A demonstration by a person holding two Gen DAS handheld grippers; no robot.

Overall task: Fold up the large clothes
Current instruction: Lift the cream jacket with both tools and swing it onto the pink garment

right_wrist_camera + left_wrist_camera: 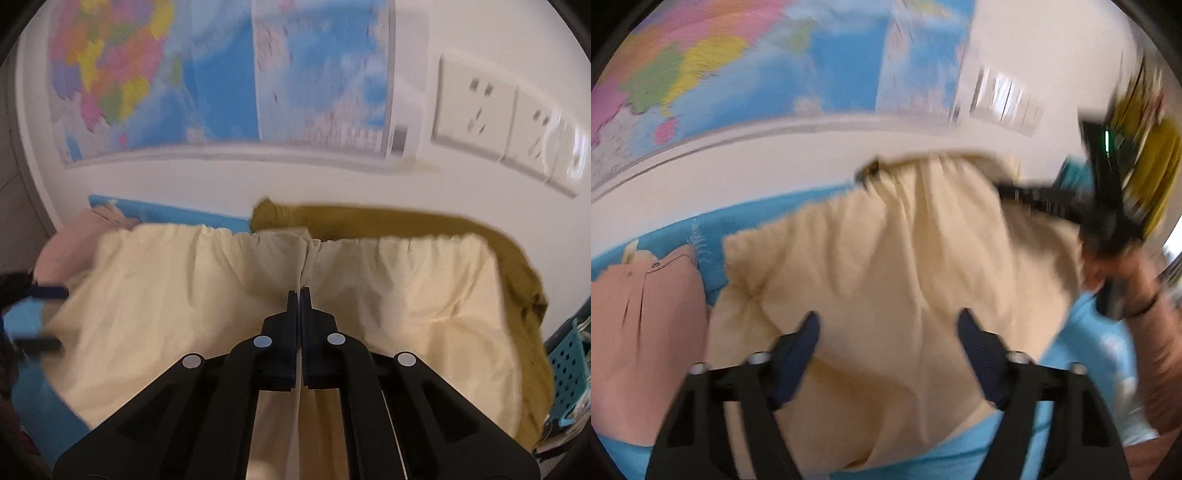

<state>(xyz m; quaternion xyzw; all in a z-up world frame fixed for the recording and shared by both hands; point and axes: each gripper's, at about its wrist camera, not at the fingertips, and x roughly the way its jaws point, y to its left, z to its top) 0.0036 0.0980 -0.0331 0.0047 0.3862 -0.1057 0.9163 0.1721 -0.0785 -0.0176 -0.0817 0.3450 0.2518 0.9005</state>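
A large cream garment (886, 266) with a gathered waistband lies on a light blue surface (1082, 332). My left gripper (888, 321) is open just above its near part, holding nothing. My right gripper (299, 293) is shut on a fold of the cream garment (177, 295) at its middle seam. In the left wrist view the right gripper (1008, 192) reaches in from the right onto the cloth's far edge. The left gripper's fingers (48, 291) show at the left edge of the right wrist view.
A pink garment (646, 325) lies left of the cream one. An olive-yellow garment (369, 218) lies behind and right of it. A white wall with a map (184, 74) and sockets (476, 110) is close behind. A blue perforated basket (569, 369) stands at the right.
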